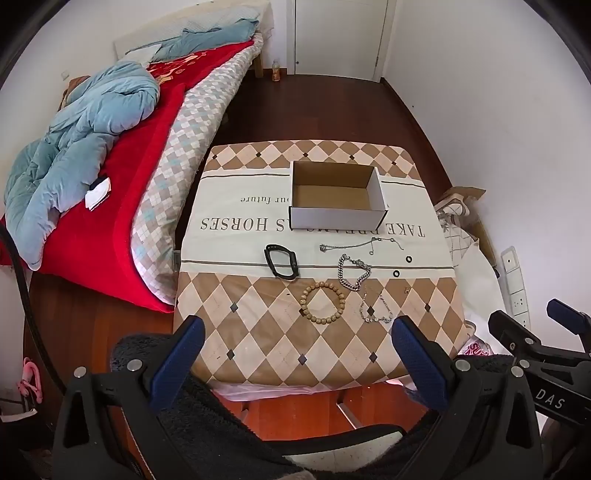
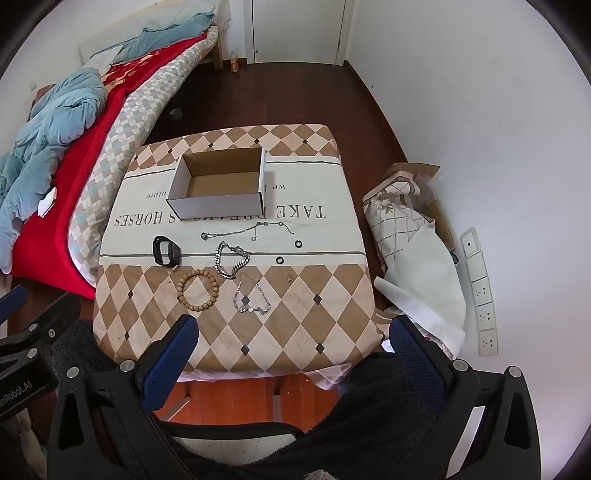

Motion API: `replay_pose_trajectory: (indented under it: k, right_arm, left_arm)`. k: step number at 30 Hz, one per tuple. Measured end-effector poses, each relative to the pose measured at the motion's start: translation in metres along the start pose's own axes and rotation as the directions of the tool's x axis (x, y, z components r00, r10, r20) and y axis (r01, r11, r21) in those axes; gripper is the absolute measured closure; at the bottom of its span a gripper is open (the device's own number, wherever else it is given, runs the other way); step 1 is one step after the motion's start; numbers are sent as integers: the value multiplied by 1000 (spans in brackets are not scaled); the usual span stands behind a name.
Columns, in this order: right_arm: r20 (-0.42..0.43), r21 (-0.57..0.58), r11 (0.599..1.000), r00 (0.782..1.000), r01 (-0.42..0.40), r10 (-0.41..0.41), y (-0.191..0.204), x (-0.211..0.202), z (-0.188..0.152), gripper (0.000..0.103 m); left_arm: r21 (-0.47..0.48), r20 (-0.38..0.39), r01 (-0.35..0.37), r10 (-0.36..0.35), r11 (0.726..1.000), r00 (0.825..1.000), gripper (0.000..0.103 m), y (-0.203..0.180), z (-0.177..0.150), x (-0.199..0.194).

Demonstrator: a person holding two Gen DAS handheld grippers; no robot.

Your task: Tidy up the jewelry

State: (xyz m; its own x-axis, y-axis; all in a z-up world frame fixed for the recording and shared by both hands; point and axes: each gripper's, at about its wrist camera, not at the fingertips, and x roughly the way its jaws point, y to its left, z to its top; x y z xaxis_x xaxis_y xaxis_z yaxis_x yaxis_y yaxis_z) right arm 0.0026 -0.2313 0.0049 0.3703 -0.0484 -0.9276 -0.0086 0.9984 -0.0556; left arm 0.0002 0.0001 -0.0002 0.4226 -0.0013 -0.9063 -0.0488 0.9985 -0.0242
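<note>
An empty open cardboard box (image 1: 337,197) (image 2: 221,188) stands at the far middle of a small table covered in a diamond-patterned cloth (image 1: 258,332) (image 2: 303,317). In front of it lie a black fitness band (image 1: 281,259) (image 2: 167,251), a thin silver necklace (image 1: 360,243) (image 2: 246,230), a chunky silver chain bracelet (image 1: 354,271) (image 2: 231,259), a wooden bead bracelet (image 1: 323,302) (image 2: 197,291), a fine silver bracelet (image 1: 376,308) (image 2: 251,298) and two small black rings (image 1: 396,273) (image 2: 280,260). My left gripper (image 1: 297,334) and right gripper (image 2: 291,334) are both open and empty, above the table's near edge.
A bed (image 1: 129,177) with red cover and blue duvet lies to the left. Bags and a cardboard carton (image 2: 410,221) sit on the floor to the right by a white wall with sockets (image 2: 484,295). A closed door (image 1: 340,33) is at the back.
</note>
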Motion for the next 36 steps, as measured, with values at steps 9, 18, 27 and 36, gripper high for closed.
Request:
replay_pose_trajectory:
  k: [9,18,27,36]
  right_arm:
    - [5,11,1000,1000,10,-10,1,-3,1,0]
    - [17,10,1000,1000,-2,2,-2,-8,1,0]
    - [26,8,1000,1000,-1,1,-2,-10,3,0]
    - [36,11,1000,999,1,-1,-3,-11,3,0]
  left_arm:
    - [1,0,6,-6,1000,1000,0,0,0,0]
    - [2,7,3,-3,1000,1000,0,-3,-1,-1]
    - [2,6,12,-12,1000,1000,0,-3,0,-6]
    - [-2,10,14,-14,1000,1000,0,-1,0,-7]
